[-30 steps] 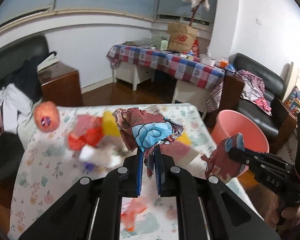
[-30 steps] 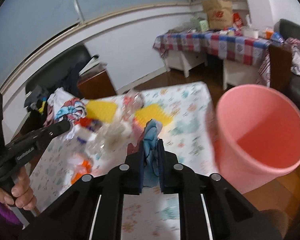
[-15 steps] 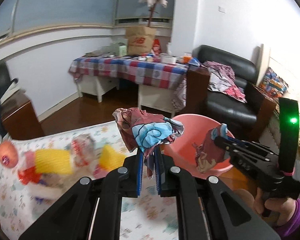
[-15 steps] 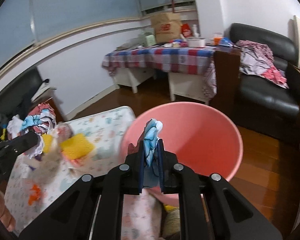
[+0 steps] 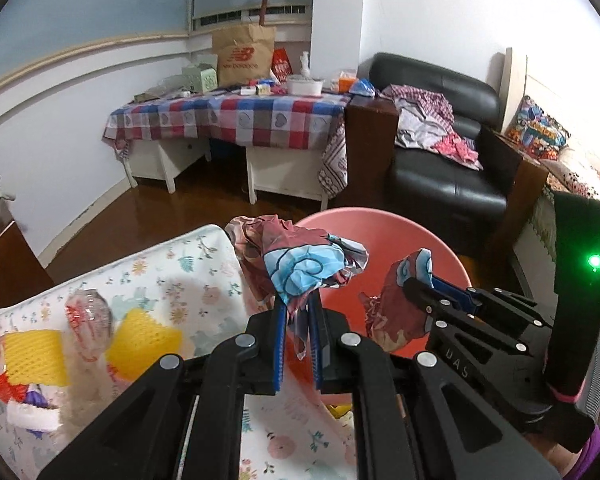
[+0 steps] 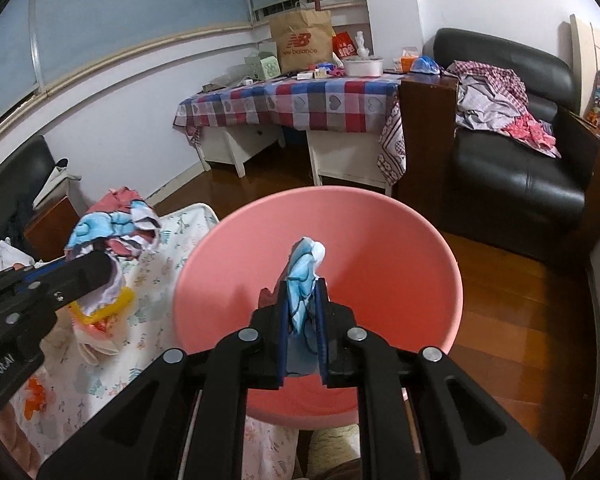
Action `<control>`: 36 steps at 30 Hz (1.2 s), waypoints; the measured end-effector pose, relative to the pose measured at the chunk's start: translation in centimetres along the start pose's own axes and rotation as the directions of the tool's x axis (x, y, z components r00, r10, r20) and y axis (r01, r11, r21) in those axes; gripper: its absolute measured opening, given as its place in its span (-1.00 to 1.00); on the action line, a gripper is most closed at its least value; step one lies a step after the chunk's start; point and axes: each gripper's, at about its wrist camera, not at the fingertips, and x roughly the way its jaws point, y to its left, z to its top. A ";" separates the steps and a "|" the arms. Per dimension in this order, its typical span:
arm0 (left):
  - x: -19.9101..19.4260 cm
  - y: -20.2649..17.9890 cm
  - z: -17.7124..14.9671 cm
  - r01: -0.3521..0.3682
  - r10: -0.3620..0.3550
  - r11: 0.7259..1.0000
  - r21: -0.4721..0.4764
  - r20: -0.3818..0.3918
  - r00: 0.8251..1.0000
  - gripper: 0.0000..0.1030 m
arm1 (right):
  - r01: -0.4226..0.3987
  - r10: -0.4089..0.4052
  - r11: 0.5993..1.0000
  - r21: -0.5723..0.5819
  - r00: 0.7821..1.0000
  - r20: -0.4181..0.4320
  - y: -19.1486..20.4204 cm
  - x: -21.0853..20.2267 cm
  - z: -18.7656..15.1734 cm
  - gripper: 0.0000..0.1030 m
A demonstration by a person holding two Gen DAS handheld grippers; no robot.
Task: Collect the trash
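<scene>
My left gripper point(image 5: 298, 316) is shut on a crumpled red and blue wrapper point(image 5: 296, 260), held above the table's right edge beside the pink bin point(image 5: 380, 232). My right gripper point(image 6: 302, 300) is shut on a smaller crumpled blue and red wrapper point(image 6: 304, 268), held over the mouth of the pink bin point(image 6: 400, 240). The right gripper also shows in the left wrist view point(image 5: 420, 284) with its wrapper point(image 5: 396, 304) over the bin. The left gripper's wrapper shows in the right wrist view point(image 6: 112, 224).
The table with a floral cloth point(image 5: 172, 272) carries yellow foam nets point(image 5: 140, 340), a clear plastic wrapper point(image 5: 88, 320) and other scraps at the left. A checked-cloth table point(image 5: 236, 120) and a black sofa point(image 5: 440, 160) stand beyond the bin on the wooden floor.
Both grippers have swung right from above the table toward the pink bin, each still holding its wrapper. The right gripper now hangs over the bin's mouth.
</scene>
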 end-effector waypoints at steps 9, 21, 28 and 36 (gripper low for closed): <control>2.8 -1.3 -0.7 0.017 -0.016 1.000 0.024 -0.052 0.999 -0.81 | 0.021 -0.020 1.000 0.010 1.000 -0.012 -0.7 1.2 0.1 -0.76; 4.3 -2.3 -1.8 0.044 -0.038 0.998 0.054 -0.104 0.994 -0.81 | 0.042 -0.042 0.999 0.024 0.998 -0.036 -1.1 2.3 -0.3 -0.76; 4.6 -2.7 -1.9 0.055 -0.047 0.996 0.066 -0.113 0.993 -0.81 | 0.046 -0.045 0.999 0.023 0.998 -0.041 -1.1 2.5 -0.3 -0.76; 4.8 -2.8 -1.9 0.059 -0.051 0.996 0.064 -0.120 0.991 -0.80 | 0.058 -0.057 0.998 0.026 0.998 -0.036 -1.2 2.4 -0.3 -0.76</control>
